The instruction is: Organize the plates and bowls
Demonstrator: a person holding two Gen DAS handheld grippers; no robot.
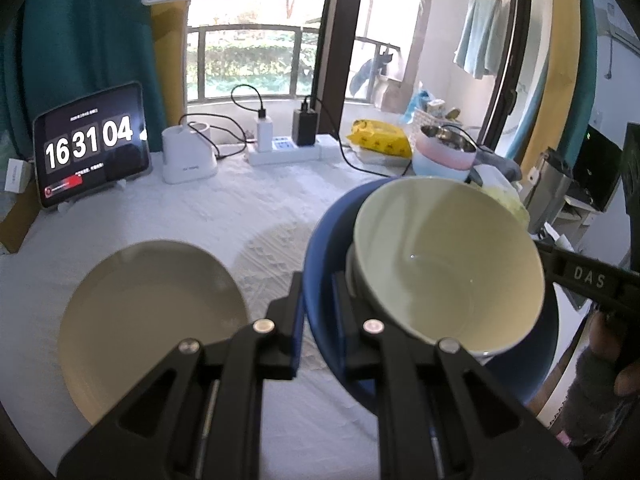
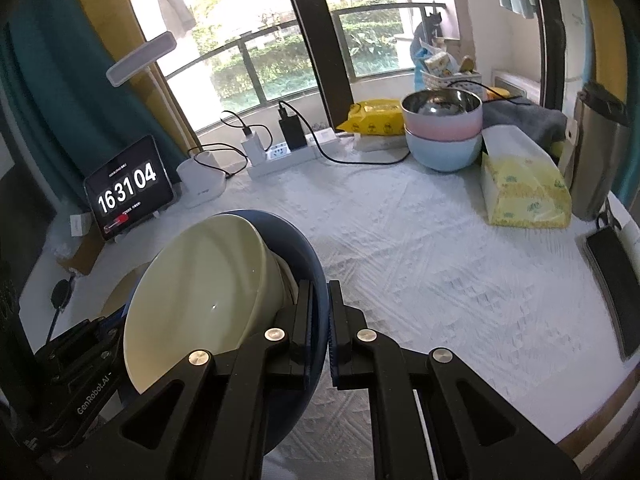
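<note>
Counts: 1 blue plate (image 1: 320, 280), lower mid of left wrist view; 1 cream bowl (image 1: 448, 264) on it; 1 cream plate (image 1: 156, 320), lower left. 3 stacked bowls, upper right of right wrist view: steel (image 2: 440, 104), pink (image 2: 442, 126), lt blue (image 2: 444, 152). 1 tablet clock (image 1: 92, 144), 2 chargers (image 1: 264, 130).

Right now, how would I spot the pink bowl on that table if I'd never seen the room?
Look to the far edge of the white-clothed table, by the window. Beside the yellow tissue pack stands a stack of bowls: the pink bowl is the middle one, nested in a pale blue bowl and holding a shiny steel bowl.
</note>
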